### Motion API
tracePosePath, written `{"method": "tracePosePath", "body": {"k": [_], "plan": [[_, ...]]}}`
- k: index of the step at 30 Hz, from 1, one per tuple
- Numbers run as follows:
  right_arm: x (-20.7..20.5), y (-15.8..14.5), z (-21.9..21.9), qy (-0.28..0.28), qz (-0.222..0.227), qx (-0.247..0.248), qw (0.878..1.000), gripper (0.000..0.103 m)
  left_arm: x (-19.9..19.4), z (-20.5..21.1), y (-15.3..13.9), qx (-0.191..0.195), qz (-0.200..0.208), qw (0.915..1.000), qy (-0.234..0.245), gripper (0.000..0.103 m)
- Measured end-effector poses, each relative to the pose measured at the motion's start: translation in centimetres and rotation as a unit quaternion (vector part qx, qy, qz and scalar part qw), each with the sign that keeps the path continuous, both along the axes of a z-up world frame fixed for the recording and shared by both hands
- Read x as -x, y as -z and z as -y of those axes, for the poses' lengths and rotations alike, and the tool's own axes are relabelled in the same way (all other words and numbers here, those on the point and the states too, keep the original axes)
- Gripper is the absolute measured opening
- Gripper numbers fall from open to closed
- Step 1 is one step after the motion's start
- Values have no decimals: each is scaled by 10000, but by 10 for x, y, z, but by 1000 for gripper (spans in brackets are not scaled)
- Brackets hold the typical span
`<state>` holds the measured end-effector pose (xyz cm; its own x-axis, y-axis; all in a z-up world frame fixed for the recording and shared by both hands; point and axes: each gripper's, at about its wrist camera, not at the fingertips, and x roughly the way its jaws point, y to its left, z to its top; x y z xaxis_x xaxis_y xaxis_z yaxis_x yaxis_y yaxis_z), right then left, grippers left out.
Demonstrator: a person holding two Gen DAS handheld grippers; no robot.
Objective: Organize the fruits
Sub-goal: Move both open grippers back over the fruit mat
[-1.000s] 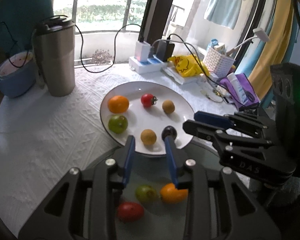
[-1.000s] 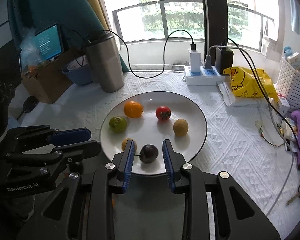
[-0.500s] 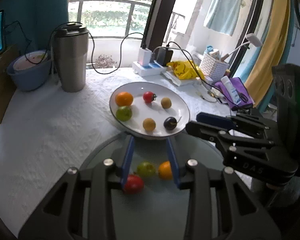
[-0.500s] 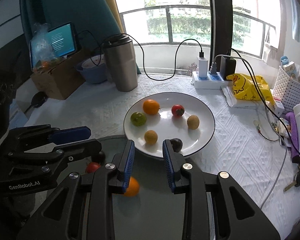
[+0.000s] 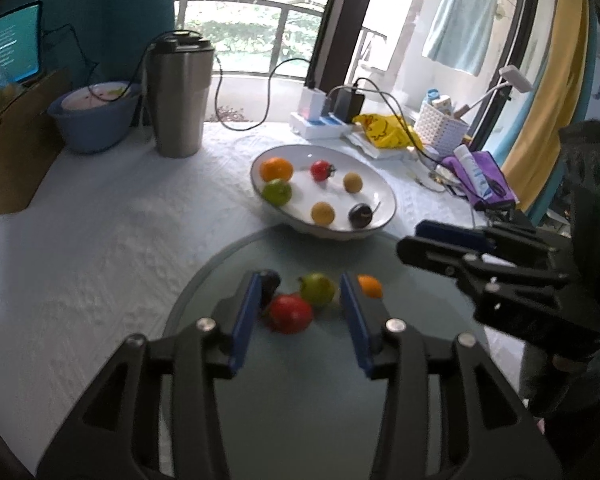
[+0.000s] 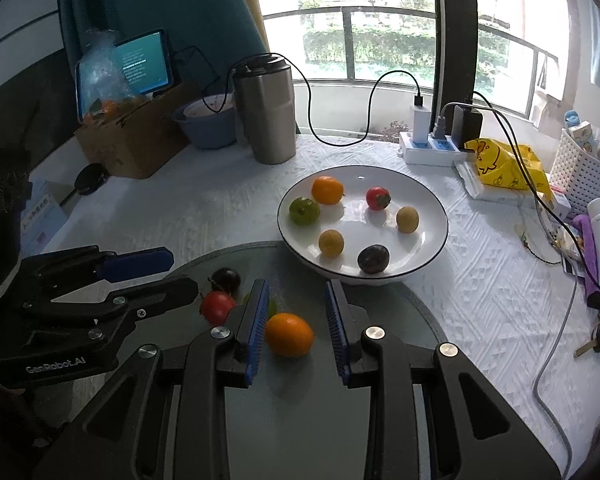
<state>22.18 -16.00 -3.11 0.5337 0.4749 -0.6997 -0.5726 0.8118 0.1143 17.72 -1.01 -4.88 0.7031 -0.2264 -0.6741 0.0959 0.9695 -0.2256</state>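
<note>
A white plate [image 6: 436,220] holds several small fruits: orange [image 6: 327,189], green [image 6: 304,211], red tomato [image 6: 377,198], two yellow-brown ones and a dark plum [image 6: 373,258]. On the round glass disc [image 6: 380,304] in front lie a red tomato [image 5: 291,313], a green fruit [image 5: 317,289], an orange fruit [image 6: 289,334] and a dark plum [image 6: 225,279]. My left gripper [image 5: 300,316] is open above the red tomato and green fruit. My right gripper [image 6: 298,326] is open around the orange fruit, not touching it.
A steel tumbler [image 6: 266,112], a blue bowl [image 6: 206,124] and a cardboard box [image 6: 132,140] stand at the back left. A power strip with cables [image 6: 432,148], a yellow bag [image 6: 504,164], a white basket [image 6: 580,172] and keys [image 6: 598,336] lie on the right.
Both grippers have pulled back from the plate toward me and now hover over the glass disc. More of the table shows. Both stay open.
</note>
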Motion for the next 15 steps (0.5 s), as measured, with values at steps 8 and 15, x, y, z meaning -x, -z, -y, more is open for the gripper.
{"method": "tracePosePath", "body": {"k": [8,15], "plan": [[14,13,-4,-3,-144,-50,9999,31,15,-9,14,-75,-61,9999,-140,44],[26,24,-6,0,-223,-21,9997,54,31,-14,25,-89,-46,9995,-298,45]]}}
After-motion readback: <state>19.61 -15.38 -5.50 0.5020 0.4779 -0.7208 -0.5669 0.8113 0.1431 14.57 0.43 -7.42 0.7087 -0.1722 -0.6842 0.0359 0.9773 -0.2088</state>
